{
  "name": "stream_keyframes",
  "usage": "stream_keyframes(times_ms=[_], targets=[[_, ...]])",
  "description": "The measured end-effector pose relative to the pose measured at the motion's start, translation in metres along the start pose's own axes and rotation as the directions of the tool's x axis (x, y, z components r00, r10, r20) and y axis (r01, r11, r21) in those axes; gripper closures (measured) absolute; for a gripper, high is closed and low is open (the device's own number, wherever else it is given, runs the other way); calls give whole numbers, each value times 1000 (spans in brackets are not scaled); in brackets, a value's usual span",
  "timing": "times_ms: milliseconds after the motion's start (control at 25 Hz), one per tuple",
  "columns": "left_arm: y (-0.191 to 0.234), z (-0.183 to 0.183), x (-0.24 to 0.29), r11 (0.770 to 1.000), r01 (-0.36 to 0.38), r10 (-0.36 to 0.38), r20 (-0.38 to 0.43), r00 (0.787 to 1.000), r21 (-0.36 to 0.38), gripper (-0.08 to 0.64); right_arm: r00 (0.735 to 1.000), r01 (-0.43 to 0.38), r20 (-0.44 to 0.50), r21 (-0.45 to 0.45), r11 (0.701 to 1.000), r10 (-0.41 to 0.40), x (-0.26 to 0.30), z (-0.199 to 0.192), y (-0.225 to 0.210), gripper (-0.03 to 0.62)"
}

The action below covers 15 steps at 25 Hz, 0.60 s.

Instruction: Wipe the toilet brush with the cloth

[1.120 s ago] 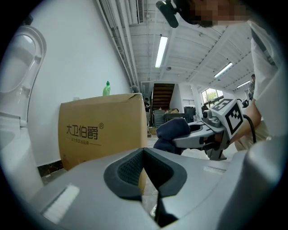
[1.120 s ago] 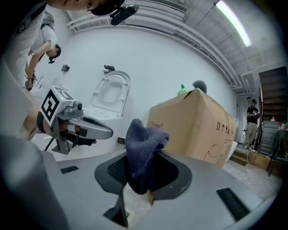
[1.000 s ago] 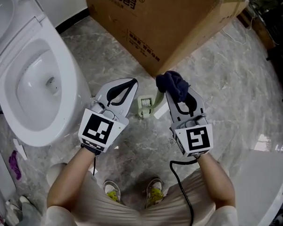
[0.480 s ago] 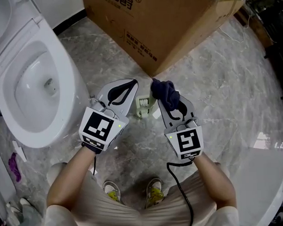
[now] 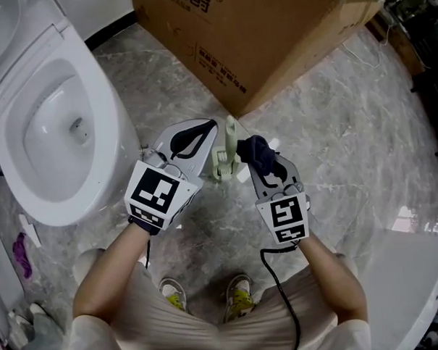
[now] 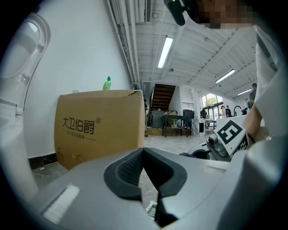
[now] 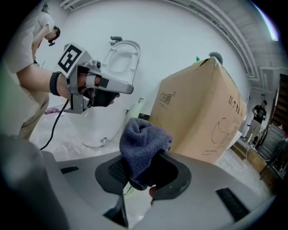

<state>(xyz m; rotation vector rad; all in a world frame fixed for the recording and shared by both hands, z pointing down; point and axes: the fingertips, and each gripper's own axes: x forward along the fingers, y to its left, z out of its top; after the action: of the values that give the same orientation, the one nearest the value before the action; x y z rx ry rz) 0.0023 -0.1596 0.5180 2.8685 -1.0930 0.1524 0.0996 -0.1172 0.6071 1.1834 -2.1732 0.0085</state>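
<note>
We see the right tool (image 7: 142, 174) clamped on a dark blue cloth (image 5: 260, 151). The cloth is bunched up and bulges out past the jaw tips. The pale green toilet brush (image 5: 230, 137) stands on the marble floor (image 5: 333, 144) with its handle pointing up and its bristle end low by the floor. The cloth sits just to the right of the brush handle, very near it, and we cannot tell whether they touch. In the right gripper view the brush (image 7: 136, 107) shows beyond the cloth, partly covered by it. The left tool (image 5: 206, 126) is just left of the brush handle, its tip close beside the handle top. In the left gripper view its jaws (image 6: 143, 152) meet at the tips with nothing between them. Through the gap lower down we see only floor and a bit of white bristle. So the brush stands between the two tools, with the cloth side nearer. A white toilet (image 5: 92, 89) with its seat up stands well left of the brush. A big cardboard box (image 5: 256, 38) lies beyond the brush, with one corner near it. The person's shoes (image 5: 239, 293) are on the near side of the brush.
</note>
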Motion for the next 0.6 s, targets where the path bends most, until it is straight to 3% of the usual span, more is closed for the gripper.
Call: stream_keyframes(times_ms=[240,480,600], targets=[[5,0,-3,1000,-12,12,-1,1000,2,560,986,74,150,14,997,-75,-21,51,-27,485],[15,-2,-16,999,-33,33,-6,999,-2,560,929,124,352,-3,992,-115,-49,117,-26,485],[16,-4,-19,999,-32,32,-16,999,1,560,937,113,337,-55,992,-88,-43,120,-9,485]])
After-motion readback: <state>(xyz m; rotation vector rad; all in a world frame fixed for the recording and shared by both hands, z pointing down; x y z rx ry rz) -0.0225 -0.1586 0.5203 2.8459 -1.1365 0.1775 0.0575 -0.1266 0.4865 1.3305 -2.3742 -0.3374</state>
